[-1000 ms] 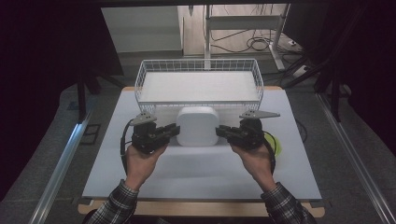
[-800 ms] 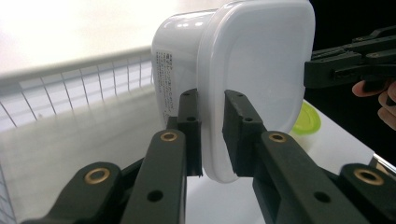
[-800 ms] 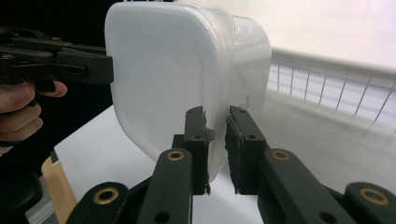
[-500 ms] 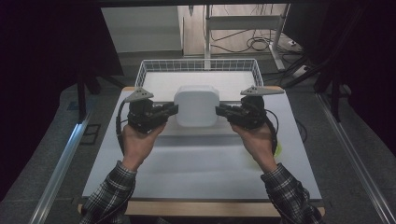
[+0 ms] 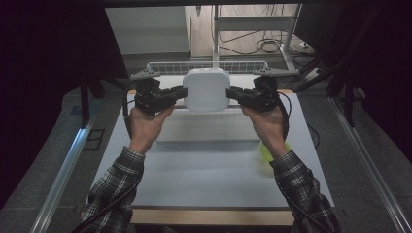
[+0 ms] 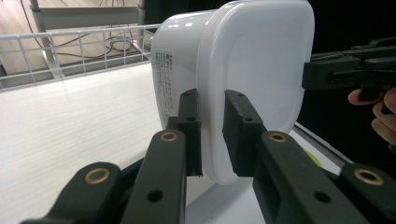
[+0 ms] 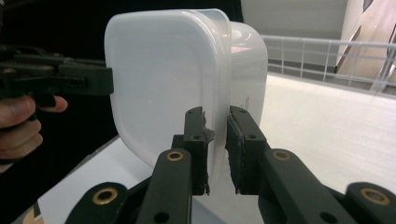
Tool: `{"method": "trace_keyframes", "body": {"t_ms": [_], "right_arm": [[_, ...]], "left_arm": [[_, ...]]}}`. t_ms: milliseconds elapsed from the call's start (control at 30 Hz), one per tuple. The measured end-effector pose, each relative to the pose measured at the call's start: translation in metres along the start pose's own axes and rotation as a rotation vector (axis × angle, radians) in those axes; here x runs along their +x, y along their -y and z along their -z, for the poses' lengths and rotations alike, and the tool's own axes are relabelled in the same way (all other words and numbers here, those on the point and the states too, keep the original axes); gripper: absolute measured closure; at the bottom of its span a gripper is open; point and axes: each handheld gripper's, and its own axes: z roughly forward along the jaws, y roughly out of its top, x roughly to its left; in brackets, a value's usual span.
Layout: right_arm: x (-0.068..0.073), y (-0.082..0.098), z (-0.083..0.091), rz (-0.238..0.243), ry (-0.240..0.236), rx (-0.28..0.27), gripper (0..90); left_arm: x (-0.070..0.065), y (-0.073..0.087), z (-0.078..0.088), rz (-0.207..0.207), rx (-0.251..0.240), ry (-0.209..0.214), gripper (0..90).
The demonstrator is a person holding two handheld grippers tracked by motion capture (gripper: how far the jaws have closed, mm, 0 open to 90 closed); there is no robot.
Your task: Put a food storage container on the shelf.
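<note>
Two grippers hold one white lidded plastic container [image 5: 206, 90] between them, lifted clear of the surface [image 5: 209, 179] in the high view. At about 9 o'clock of the container, the left gripper [image 5: 182, 92] has its fingers [image 6: 189, 126] closed on the lid's rim; the left gripper view shows one finger on the body side and one on the lid side, with the rim pinched between. At about 3 o'clock, the right gripper [image 5: 231, 92] does the same on the opposite edge, and the right gripper view shows its fingers [image 7: 196, 135] clamping that rim, so neither pair is spread. The container is turned on its side, its flat lid facing the person and its body pointing toward 12 o'clock. A small printed label [image 6: 163, 77] sits on the body's side wall. Behind the container, toward 12 o'clock, stands a white wire basket [image 5: 160, 68] at the far end of the surface, and the container hangs in front of its near rim in the high view. Near 4 o'clock, a yellow-green object [image 5: 267, 153] lies on the surface, partly hidden by the right hand's sleeve [image 5: 301, 187].
</note>
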Motion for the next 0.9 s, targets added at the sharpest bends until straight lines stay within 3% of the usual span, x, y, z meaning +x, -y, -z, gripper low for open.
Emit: {"method": "trace_keyframes", "body": {"t_ms": [433, 567, 700, 900], "right_arm": [[-0.017, -0.007, -0.015, -0.046, 0.015, 0.018, 78.1], [-0.018, -0.007, -0.018, -0.045, 0.020, 0.029, 77.5], [-0.022, -0.008, -0.022, -0.053, 0.013, 0.035, 75.6], [-0.023, -0.011, -0.028, -0.047, 0.016, 0.036, 69.9]], "left_arm": [[0.016, -0.004, -0.020, 0.042, 0.014, 0.012, 77.6], [0.018, -0.002, -0.022, 0.037, 0.001, 0.013, 76.4], [0.023, -0.003, -0.024, 0.044, -0.016, 0.046, 71.1], [0.025, -0.004, -0.031, 0.017, -0.010, 0.026, 65.5]]}}
